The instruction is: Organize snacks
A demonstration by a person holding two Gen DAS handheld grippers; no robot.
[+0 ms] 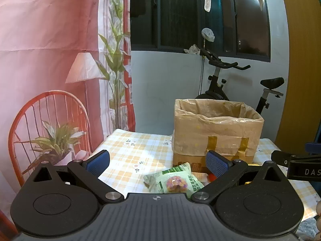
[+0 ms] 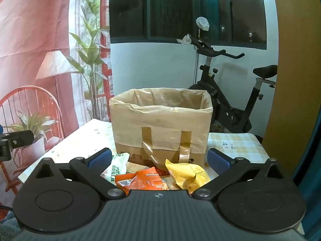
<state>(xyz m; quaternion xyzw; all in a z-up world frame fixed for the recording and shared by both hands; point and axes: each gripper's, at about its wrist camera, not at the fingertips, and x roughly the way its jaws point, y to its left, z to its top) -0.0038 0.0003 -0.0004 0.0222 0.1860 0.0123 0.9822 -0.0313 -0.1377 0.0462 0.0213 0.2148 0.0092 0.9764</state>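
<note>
Wide apart and empty, the left gripper (image 1: 157, 163) and right gripper (image 2: 159, 161) hang tilted over a checked tablecloth (image 1: 128, 150). Just ahead of the left one lies a green snack packet (image 1: 173, 178); between the right one's blue pads lie an orange snack packet (image 2: 143, 180) and a yellow snack packet (image 2: 188, 174), all before an upright plastic-lined cardboard box (image 2: 160, 128).

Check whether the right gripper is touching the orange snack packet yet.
Apart. The right wrist view shows the right gripper wide open, pads out to either side, with the orange snack packet lying untouched on the table between them.
</note>
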